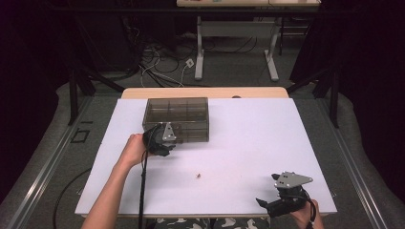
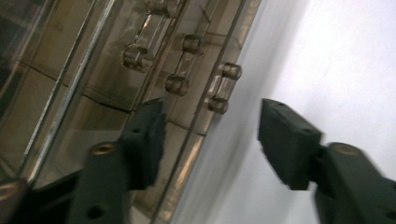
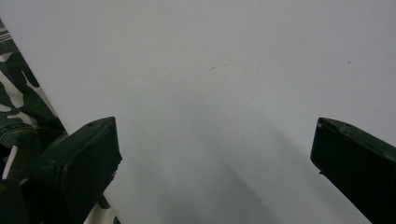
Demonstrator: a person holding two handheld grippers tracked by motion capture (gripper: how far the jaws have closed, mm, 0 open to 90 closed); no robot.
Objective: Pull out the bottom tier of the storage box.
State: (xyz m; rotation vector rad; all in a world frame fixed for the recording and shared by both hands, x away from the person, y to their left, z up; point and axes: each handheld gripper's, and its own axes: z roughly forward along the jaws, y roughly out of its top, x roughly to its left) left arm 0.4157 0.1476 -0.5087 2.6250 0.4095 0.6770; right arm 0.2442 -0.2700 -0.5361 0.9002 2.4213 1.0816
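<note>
Above centre and a little left in the high view, a smoky clear plastic box (image 1: 176,119) is sitting on the white table (image 1: 248,143), its long axis running left to right across the frame and its lid lying flat on top (dividers are showing through as a grid of compartments). Its near long wall is facing the bottom of the frame. At the lower left corner of that wall the left gripper (image 1: 165,141) is reaching in from a hand at left centre. From the left gripper view, the jaws are standing partly apart around the box's edge: one pad is lying over the box (image 2: 116,84) surface at left, the other is hanging over bare table at right, with the clear latch (image 2: 223,86) in the gap between them; whether either pad is pressing I cannot tell. Lower down, near mid-table, a small brown speck (image 1: 198,175) is lying alone. At the lower right corner the right gripper (image 1: 270,202) is resting, its jaws spread wide over bare white surface, holding nothing.
</note>
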